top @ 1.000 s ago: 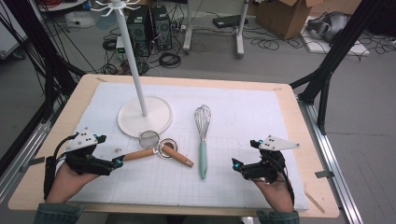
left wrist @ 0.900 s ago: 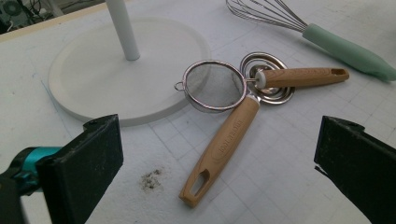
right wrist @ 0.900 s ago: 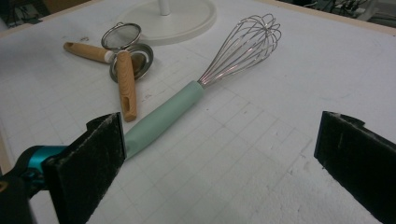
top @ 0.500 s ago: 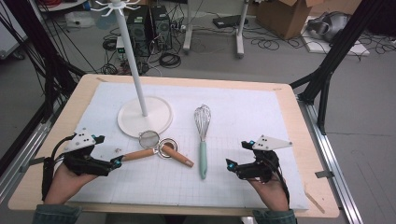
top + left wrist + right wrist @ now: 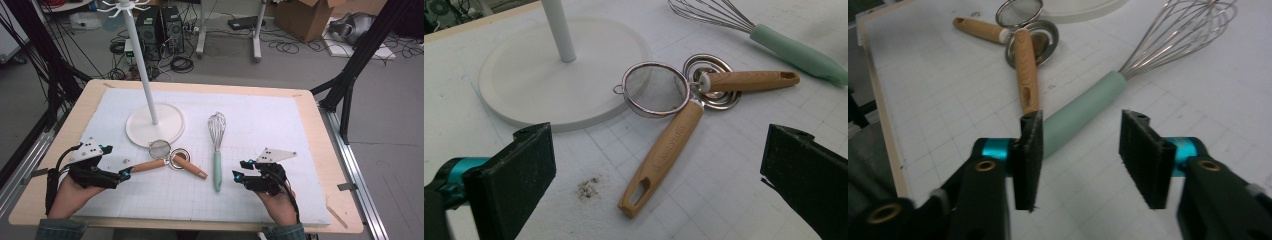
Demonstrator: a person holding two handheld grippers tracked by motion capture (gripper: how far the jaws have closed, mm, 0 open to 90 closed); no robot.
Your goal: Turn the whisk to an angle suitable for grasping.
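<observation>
A whisk (image 5: 216, 131) with a mint-green handle lies on the white mat, wires pointing away from me. My right gripper (image 5: 239, 170) is open just right of the handle's near end; in the right gripper view the handle (image 5: 1098, 95) lies just beyond the open jaws, not touched. A small mesh strainer (image 5: 160, 148) with a wooden handle lies crossed with a spiral-headed wooden-handled utensil (image 5: 189, 167). My left gripper (image 5: 123, 173) is open at the tip of the strainer's handle (image 5: 663, 155), which lies between the wide-spread jaws in the left gripper view.
A white stand with a tall pole and round base (image 5: 142, 135) rises at the back left of the mat, close behind the strainer. A dark smudge (image 5: 587, 187) marks the mat near the left jaw. The wooden table edge (image 5: 345, 165) borders the mat.
My right gripper has moved left, closing in on the whisk's green handle. The left gripper and the utensils have stayed put.
</observation>
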